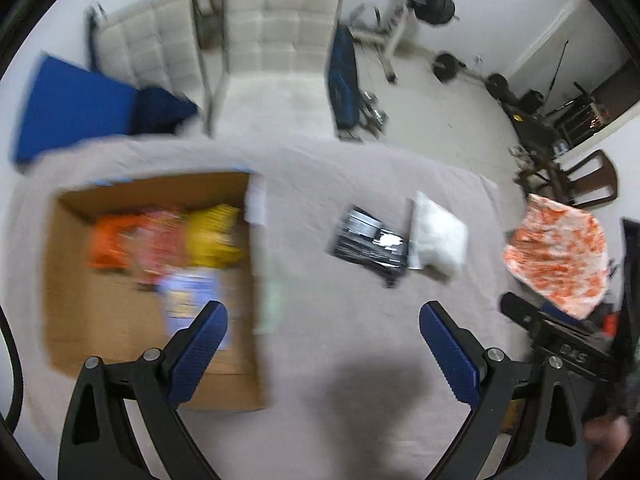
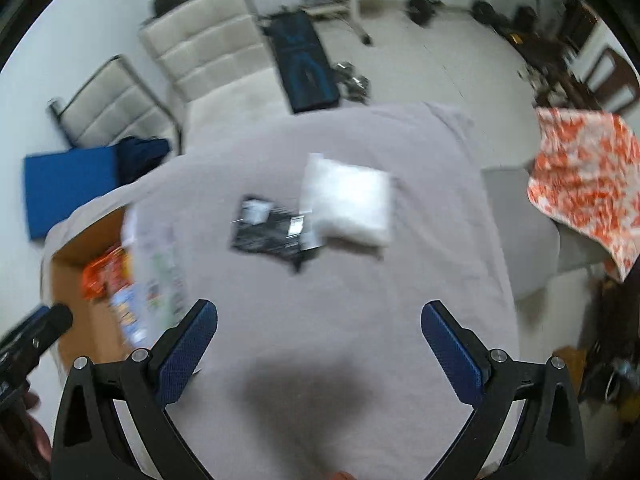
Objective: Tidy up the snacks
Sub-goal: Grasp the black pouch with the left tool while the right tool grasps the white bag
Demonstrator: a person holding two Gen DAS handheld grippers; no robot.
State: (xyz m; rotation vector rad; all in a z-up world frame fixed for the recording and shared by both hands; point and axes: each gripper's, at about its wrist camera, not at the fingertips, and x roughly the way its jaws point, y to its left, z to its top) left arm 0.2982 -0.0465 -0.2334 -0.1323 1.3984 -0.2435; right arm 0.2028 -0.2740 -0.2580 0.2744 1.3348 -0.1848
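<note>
At the far left of the left wrist view, an open cardboard box (image 1: 152,276) sits on the desk (image 1: 328,320), which is draped in a pale grey cloth. Inside the box lie an orange snack bag (image 1: 106,246), a reddish packet (image 1: 158,240) and a yellow bag (image 1: 214,240) in a row, with a blue-and-white packet (image 1: 192,300) just in front of them; motion blur smears all four, so their printing cannot be read. The left gripper (image 1: 322,354) hangs above the desk at the box's right wall, its jaws spread wide and holding nothing, the left blue pad (image 1: 200,354) overlapping the box's near corner in the picture. Further right, out on the bare cloth, a black snack packet (image 1: 370,244) lies flat with a white pillow-shaped bag (image 1: 438,234) touching its right edge. At the right border the body of the other tool shows beneath an orange-and-white patterned cloth (image 1: 560,258). In the right wrist view the box (image 2: 80,292) sits at the left edge, and the right gripper (image 2: 320,354) is poised over open cloth, jaws likewise wide apart and empty, aimed toward the black packet (image 2: 272,228) and white bag (image 2: 348,204) lying well ahead of its pads. Part of a hand (image 2: 36,432), probably the one gripping the left tool, shows at the lower left.
</note>
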